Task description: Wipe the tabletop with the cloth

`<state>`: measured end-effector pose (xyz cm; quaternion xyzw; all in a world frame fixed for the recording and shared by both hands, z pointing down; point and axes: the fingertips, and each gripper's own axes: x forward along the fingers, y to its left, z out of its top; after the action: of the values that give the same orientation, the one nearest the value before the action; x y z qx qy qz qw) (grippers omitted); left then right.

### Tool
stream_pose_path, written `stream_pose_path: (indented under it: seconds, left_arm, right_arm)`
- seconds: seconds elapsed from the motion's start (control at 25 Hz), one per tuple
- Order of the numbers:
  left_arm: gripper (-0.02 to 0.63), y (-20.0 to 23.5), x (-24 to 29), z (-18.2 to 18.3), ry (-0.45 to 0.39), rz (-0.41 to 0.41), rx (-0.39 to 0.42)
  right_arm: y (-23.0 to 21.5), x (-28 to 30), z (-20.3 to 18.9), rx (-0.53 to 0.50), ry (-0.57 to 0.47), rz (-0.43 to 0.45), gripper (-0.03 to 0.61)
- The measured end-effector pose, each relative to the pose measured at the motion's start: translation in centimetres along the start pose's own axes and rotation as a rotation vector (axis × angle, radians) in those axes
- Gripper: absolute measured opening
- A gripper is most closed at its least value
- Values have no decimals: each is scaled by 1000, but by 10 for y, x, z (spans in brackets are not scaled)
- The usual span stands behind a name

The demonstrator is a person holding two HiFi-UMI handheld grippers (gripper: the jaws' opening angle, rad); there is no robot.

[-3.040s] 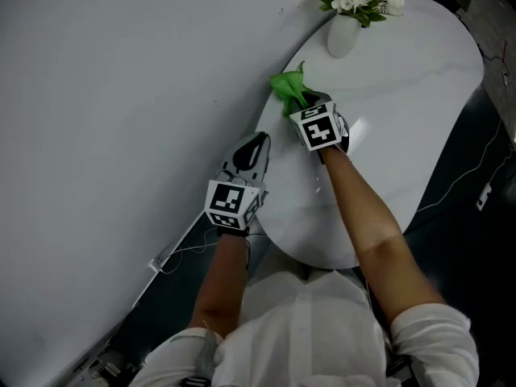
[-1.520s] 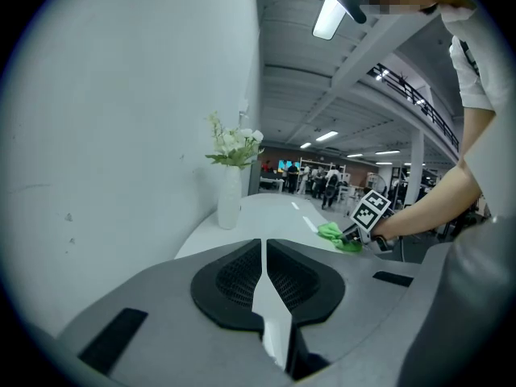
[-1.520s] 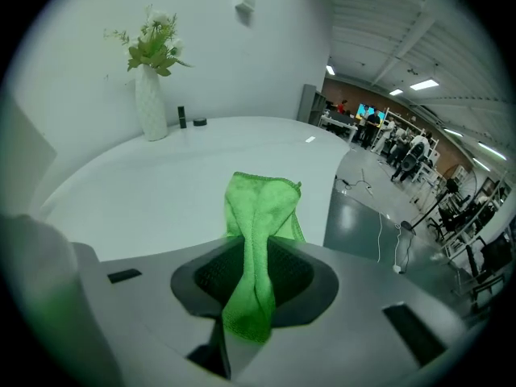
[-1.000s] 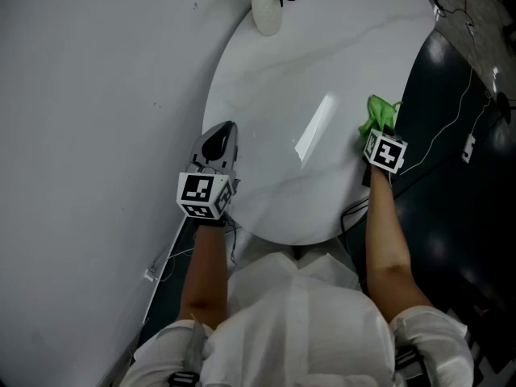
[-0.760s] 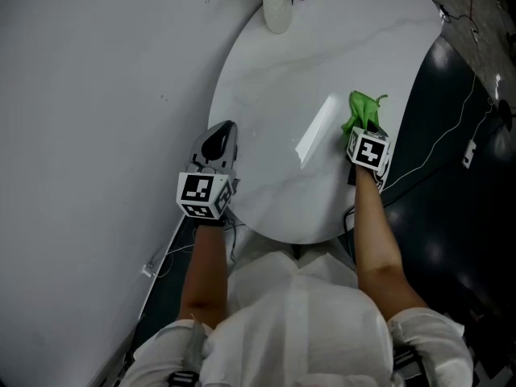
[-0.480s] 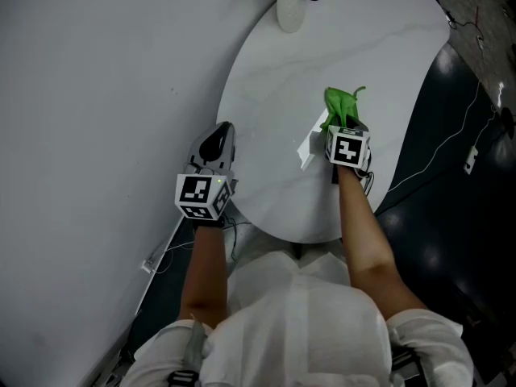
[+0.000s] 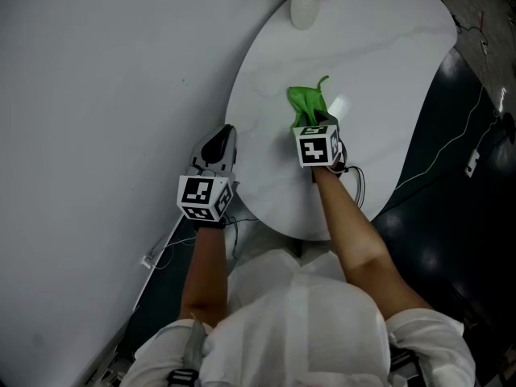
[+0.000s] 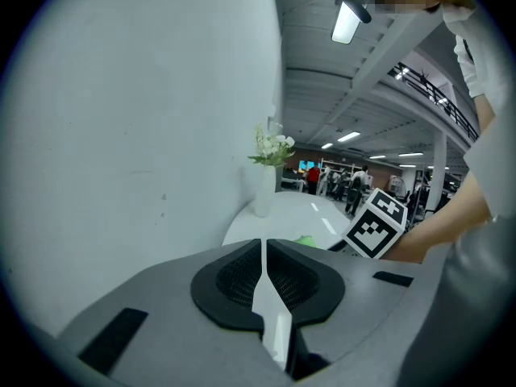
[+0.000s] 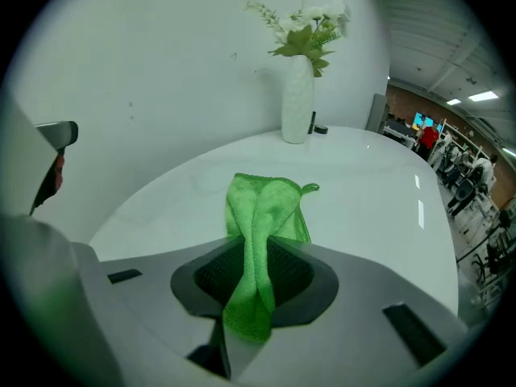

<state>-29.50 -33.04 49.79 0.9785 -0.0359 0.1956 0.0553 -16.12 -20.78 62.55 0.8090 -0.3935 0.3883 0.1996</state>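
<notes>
A green cloth [image 7: 307, 103] [image 9: 264, 214] lies spread on the white oval tabletop [image 7: 387, 79] [image 9: 379, 208], its near end pinched in my right gripper [image 7: 310, 121] [image 9: 254, 276], which is shut on it at the table's middle. My left gripper [image 7: 219, 145] [image 8: 264, 276] hovers by the table's left rim, jaws together and holding nothing. In the left gripper view a sliver of the cloth [image 8: 305, 239] shows beside the right gripper's marker cube [image 8: 375, 224].
A white vase with flowers [image 7: 306, 2] [image 9: 297, 95] [image 8: 264, 185] stands at the table's far end against the grey wall [image 7: 105, 71]. Dark floor with cables [image 7: 451, 147] lies to the right of the table.
My right gripper has dragged the green cloth from the table's right edge leftward to its middle. The left gripper has stayed where it was.
</notes>
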Motion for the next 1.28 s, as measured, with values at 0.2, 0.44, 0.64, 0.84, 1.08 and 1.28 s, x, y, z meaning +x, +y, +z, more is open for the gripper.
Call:
stream_pose_path:
  seconds: [0.2,0.44,0.64,0.84,1.08,1.28]
  left_arm:
    - [29,6,-5,0,-4,11,-4]
    - [29,12,-12,-3,-4,26,-8]
    - [29,13,-17,-3,-4,31,-8]
    - [29,10,-20,-3,-3,36,-3]
    - [29,2,-22,0,-4,36,2]
    - [29,-8,-20,-1,0,28,10]
  right_arm:
    - [42,1,6,-96,-9,68,72]
    - [92,-2,4,-204,-3,164,72]
    - [131,-10,-4,-287,-4,236,72]
    - [165,-22,-19,-392,-3,328,72]
    - [193,-42,-43,-493,5,433,72]
    - [203,-56,-64,-567,10,503,72]
